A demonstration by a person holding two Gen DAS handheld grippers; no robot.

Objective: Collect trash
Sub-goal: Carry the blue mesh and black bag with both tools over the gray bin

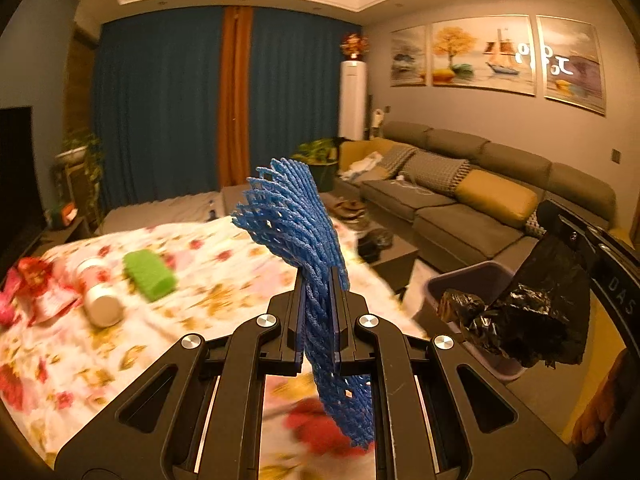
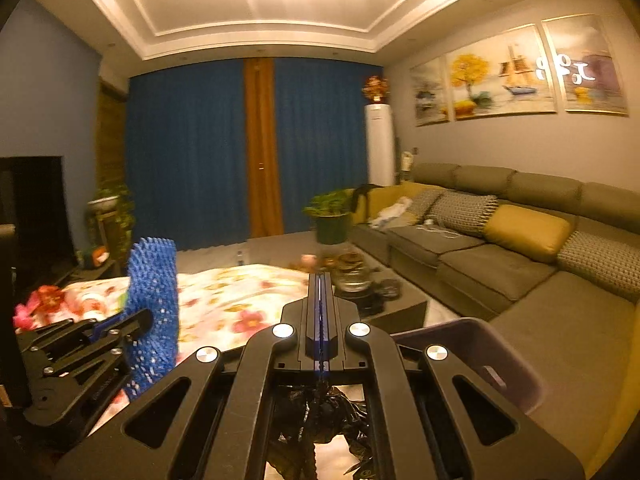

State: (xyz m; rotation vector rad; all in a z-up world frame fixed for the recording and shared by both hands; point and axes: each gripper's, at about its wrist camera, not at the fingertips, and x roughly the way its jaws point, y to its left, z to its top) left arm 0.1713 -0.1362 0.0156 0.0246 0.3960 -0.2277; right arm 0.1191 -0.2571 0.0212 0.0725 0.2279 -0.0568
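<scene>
Bin (image 1: pixel 460 280) beside black bag (image 1: pixel 532 312), contents unseen.

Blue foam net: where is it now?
Blue foam net is clamped in the left tool, above the floral cloth, left of the purple bin.

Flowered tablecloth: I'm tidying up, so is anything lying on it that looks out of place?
Yes. On the flowered tablecloth a white bottle lies tipped on its side, with a green foam net beside it and crumpled red wrappers at the left edge. All look like litter.
</scene>
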